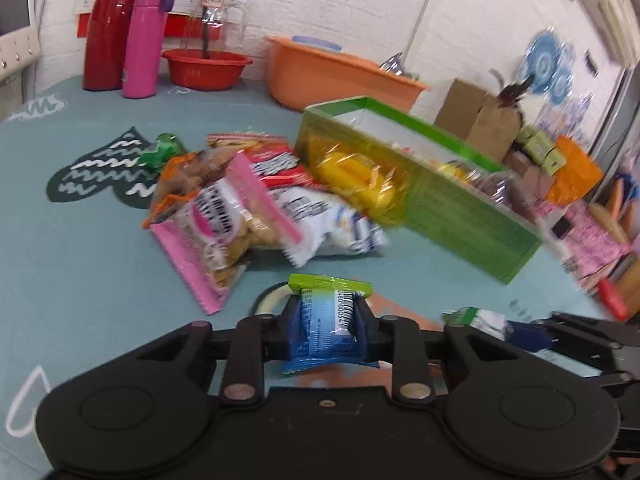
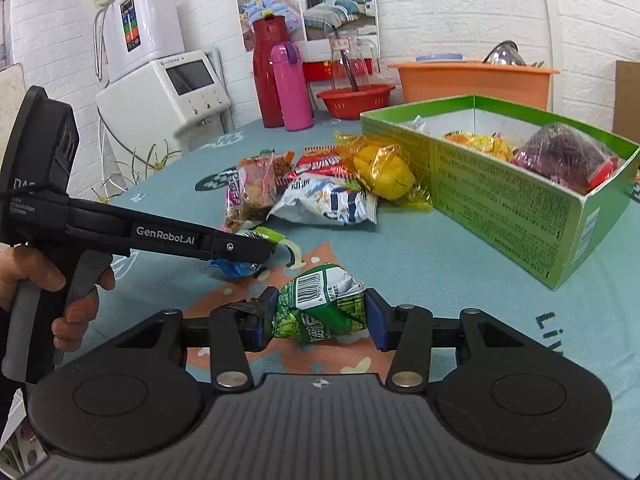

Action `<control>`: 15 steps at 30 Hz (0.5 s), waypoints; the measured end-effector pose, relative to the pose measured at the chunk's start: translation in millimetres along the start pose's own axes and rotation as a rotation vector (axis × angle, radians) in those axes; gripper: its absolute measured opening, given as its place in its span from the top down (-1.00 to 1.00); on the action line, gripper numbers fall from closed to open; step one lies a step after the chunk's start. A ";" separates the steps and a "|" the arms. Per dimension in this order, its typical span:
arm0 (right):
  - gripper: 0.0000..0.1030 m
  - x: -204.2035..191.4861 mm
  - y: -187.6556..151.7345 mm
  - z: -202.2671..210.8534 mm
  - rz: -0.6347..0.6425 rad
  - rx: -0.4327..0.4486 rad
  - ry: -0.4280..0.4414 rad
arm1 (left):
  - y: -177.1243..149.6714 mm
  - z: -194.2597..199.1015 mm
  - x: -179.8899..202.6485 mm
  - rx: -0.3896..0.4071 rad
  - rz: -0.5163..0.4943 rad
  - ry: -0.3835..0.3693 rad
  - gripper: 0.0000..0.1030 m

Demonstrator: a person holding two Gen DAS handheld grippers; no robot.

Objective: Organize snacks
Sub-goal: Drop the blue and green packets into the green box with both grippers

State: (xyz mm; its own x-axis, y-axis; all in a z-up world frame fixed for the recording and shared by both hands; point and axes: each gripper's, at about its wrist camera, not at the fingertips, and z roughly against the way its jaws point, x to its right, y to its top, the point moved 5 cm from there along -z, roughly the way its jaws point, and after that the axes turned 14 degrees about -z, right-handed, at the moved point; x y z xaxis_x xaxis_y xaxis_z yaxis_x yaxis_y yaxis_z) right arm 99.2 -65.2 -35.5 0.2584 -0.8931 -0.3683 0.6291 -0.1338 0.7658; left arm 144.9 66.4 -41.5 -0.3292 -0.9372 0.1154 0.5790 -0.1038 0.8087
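My left gripper [image 1: 326, 322] is shut on a small blue and green snack packet [image 1: 326, 320], just above the teal tablecloth. In the right wrist view that same left gripper [image 2: 264, 252] reaches in from the left, held by a hand [image 2: 60, 292]. My right gripper [image 2: 318, 318] is shut on a green snack packet [image 2: 320, 308] with a barcode; its pads press both ends. A pile of snack packets [image 1: 256, 204] lies ahead, with a yellow wrapped snack [image 2: 384, 170] leaning on the open green box [image 2: 504, 196], which holds several snacks.
A red flask [image 1: 108, 24], a pink bottle [image 1: 144, 40], a red bowl [image 1: 206, 68] and an orange tub [image 1: 336, 72] stand along the back wall. White appliances [image 2: 160, 80] stand at the left. Cardboard boxes [image 1: 476, 116] and clutter lie beyond the green box.
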 end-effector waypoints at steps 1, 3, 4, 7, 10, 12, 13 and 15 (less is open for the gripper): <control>-0.52 1.2 4.4 3.5 -0.001 0.013 0.008 | 6.5 4.2 3.9 0.021 0.008 -0.025 -0.26; -0.52 3.2 17.5 11.2 -0.003 0.053 0.010 | 22.6 11.5 13.0 0.067 0.005 -0.053 -0.26; -0.52 4.7 25.7 14.8 0.001 0.080 0.007 | 31.9 14.0 17.4 0.091 0.001 -0.063 -0.27; -0.52 11.9 52.4 23.2 0.020 0.163 -0.013 | 59.3 14.8 26.2 0.151 0.010 -0.102 -0.28; -0.53 23.7 77.7 23.6 0.038 0.230 -0.053 | 87.2 3.5 31.1 0.192 0.022 -0.123 -0.28; -0.53 31.5 90.7 19.8 0.049 0.264 -0.090 | 103.5 -8.1 32.4 0.208 0.028 -0.121 -0.29; -0.53 36.9 96.9 16.8 0.053 0.279 -0.111 | 110.2 -15.3 32.5 0.212 0.036 -0.127 -0.29; -0.53 48.0 107.5 10.2 0.045 0.295 -0.141 | 121.7 -29.6 32.8 0.211 0.050 -0.141 -0.30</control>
State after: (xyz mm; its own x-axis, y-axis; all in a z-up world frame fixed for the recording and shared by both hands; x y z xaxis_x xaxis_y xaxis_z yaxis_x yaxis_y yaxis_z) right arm 171.8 -126.8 34.5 0.1642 -0.9489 -0.2696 0.3746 -0.1929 0.9069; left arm 226.7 13.2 43.7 -0.4137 -0.8820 0.2256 0.4332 0.0272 0.9009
